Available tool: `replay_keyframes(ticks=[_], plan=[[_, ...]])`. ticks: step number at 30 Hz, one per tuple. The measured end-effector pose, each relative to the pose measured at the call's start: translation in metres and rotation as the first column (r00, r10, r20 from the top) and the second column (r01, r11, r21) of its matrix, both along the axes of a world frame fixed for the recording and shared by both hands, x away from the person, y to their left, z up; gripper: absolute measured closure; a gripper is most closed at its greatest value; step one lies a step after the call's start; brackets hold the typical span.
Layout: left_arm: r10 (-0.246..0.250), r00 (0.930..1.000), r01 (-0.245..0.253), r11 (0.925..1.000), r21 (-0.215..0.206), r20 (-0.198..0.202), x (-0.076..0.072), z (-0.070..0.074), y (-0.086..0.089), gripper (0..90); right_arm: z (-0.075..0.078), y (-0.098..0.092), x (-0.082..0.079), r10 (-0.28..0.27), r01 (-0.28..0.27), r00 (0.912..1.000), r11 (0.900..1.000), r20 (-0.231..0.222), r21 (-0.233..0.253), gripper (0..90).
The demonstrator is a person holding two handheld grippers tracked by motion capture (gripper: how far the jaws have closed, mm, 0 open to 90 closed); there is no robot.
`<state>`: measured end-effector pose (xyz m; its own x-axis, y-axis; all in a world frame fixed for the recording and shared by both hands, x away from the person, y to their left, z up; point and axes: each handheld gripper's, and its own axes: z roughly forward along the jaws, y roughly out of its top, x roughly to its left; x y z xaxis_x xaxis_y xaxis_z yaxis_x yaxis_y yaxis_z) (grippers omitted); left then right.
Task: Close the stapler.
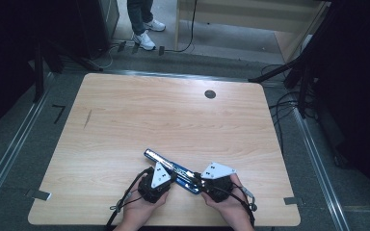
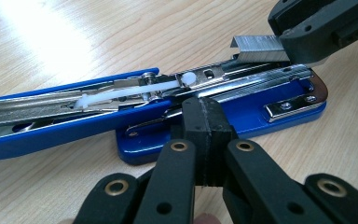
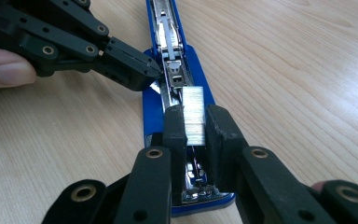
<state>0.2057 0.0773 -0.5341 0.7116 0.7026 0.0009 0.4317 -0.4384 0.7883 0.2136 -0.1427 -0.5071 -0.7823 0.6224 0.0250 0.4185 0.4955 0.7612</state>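
Note:
A blue stapler (image 1: 166, 163) lies swung open flat near the table's front edge, its metal magazine (image 2: 242, 77) facing up. My right gripper (image 3: 196, 123) is shut on a short silver strip of staples (image 3: 193, 109), held just above the magazine's near end. That strip (image 2: 256, 49) also shows in the left gripper view, under the right gripper (image 2: 317, 28). My left gripper (image 2: 205, 114) is shut with nothing between its jaws, and its tip rests against the side of the stapler (image 2: 74, 128). In the right gripper view the left gripper (image 3: 137, 70) touches the stapler (image 3: 168, 32) from the left.
The wooden table (image 1: 125, 110) has a round dark grommet (image 1: 210, 94) at the back right and a thin dark mark (image 1: 87, 119) at the left. Beyond the far edge a person's legs in white shoes (image 1: 144, 38) stand among floor cables.

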Motion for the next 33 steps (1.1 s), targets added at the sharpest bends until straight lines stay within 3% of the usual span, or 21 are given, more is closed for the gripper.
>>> replay_keyframes(ticks=[33], plan=[[0.000, 1.0000, 0.000, 1.0000, 0.000, 0.000, 0.000, 0.000, 0.000, 90.0, 0.003, -0.004, 0.011, 0.111, -0.112, 0.9932, 0.994, -0.035, -0.020, 79.2]])
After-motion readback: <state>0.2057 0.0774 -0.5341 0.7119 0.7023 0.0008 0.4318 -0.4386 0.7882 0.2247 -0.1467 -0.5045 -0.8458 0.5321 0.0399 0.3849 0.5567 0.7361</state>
